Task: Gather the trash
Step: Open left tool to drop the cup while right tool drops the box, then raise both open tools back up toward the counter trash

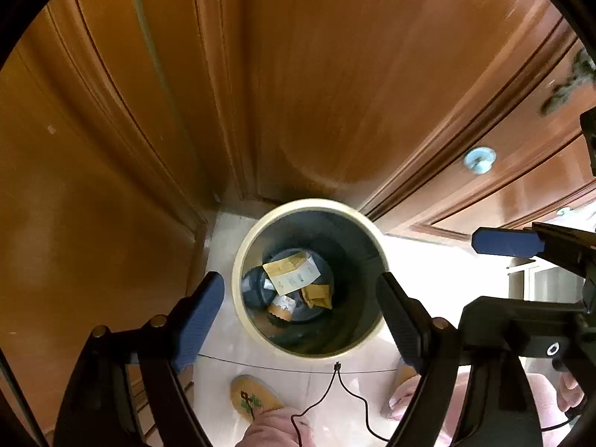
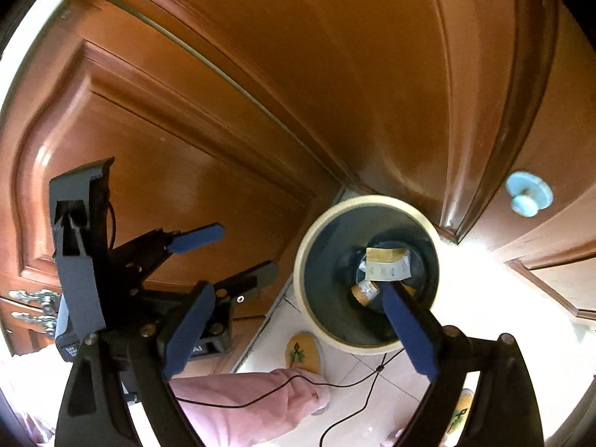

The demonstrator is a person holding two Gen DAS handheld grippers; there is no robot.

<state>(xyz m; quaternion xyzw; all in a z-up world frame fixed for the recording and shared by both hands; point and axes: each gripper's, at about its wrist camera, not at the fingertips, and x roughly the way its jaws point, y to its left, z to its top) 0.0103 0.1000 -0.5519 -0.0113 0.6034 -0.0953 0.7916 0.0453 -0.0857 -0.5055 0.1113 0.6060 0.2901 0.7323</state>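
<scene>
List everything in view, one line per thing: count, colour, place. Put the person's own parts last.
Trash bin: one, cream rim, dark inside, standing on the floor in the corner by the wooden panels.
Trash: several pieces, white and yellow-brown wrappers and paper, at the bin's bottom.
Wooden door panels: reddish brown, behind the bin.
Knob: one, pale blue, on the panel right of the bin.
Floor: pale tiles, under the bin.
Cable: thin, black, hanging over the floor near the bin.
Slippers: two, yellow with green pattern, on the person's feet.
Trousers: pink.
Left tongs: open, empty, above the bin.
Right tongs: open, empty, above the bin.
</scene>
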